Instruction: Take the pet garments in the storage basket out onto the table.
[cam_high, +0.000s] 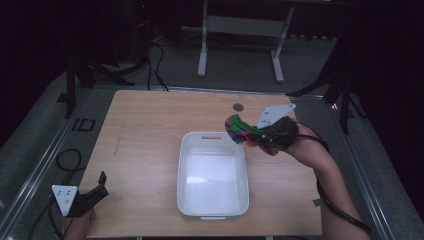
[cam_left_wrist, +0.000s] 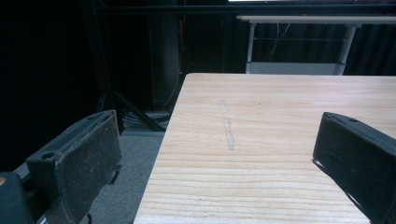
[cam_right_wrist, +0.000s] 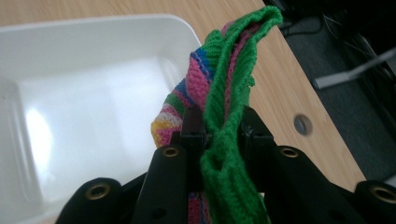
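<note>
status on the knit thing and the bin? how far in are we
Done: the right tool is shut on the colourful knitted piece and holds it off the table, by the far right corner of the white bin. In hand: carrying it toward the bin, probably. Left: the piece is not inside yet; the bin looks empty. The left tool sits open at the table's near left corner, holding nothing.

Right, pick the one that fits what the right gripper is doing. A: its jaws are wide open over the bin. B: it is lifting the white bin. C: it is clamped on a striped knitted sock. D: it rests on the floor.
C: the right gripper has its jaws closed on the colourful knitted sock, held beside the far right corner of the empty white bin.
</note>
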